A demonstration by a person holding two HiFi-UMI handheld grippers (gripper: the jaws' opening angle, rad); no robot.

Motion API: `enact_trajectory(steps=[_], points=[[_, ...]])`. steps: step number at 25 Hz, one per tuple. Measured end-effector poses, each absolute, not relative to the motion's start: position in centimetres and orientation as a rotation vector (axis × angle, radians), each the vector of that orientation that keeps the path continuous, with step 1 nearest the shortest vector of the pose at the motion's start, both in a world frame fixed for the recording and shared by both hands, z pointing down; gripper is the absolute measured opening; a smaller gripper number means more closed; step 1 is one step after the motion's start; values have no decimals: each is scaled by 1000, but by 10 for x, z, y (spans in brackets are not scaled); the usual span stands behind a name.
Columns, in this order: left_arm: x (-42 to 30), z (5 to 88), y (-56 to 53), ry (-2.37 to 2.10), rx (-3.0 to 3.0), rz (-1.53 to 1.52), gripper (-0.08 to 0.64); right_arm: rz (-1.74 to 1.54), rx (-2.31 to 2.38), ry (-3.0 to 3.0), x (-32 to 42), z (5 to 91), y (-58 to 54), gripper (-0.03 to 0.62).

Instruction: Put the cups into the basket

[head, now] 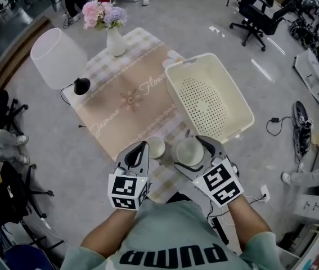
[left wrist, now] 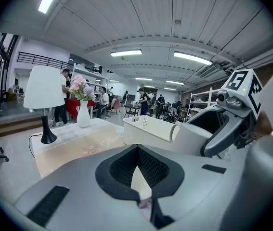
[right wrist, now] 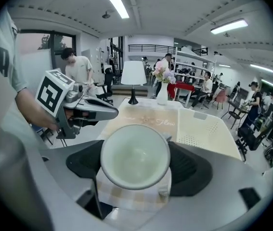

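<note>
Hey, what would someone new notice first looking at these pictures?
A wide pale cup sits clamped between the jaws of the right gripper at the near edge of the table, filling the middle of the right gripper view. Just beyond it a big cream basket stands empty on the table's right side. At the far end are pink flowers in a white vase, with a white-shaded lamp nearby.
</note>
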State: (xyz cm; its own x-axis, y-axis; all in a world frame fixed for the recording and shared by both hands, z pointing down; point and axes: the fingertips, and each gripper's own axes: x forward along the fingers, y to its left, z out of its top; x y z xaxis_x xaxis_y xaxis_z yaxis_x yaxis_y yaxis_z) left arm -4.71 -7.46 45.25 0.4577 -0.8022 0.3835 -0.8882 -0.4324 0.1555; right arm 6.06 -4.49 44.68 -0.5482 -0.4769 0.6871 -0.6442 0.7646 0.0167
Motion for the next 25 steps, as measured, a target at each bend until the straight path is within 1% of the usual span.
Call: enact_trajectory(steps=[7, 13, 20, 25], points=[[-40, 442, -88, -1437, 2389, 379, 2, 285, 1041, -2237, 108, 416, -92, 391], [-22, 428, -105, -1425, 2408, 363, 2, 347, 1209, -2216, 147, 411, -141, 391], [-15, 426, -123, -1427, 2391, 366, 2, 472, 1427, -2070, 190, 449, -202, 391], [-13, 432, -129, -1421, 2374, 379, 2, 597, 1540, -2010, 208, 478, -228, 391]])
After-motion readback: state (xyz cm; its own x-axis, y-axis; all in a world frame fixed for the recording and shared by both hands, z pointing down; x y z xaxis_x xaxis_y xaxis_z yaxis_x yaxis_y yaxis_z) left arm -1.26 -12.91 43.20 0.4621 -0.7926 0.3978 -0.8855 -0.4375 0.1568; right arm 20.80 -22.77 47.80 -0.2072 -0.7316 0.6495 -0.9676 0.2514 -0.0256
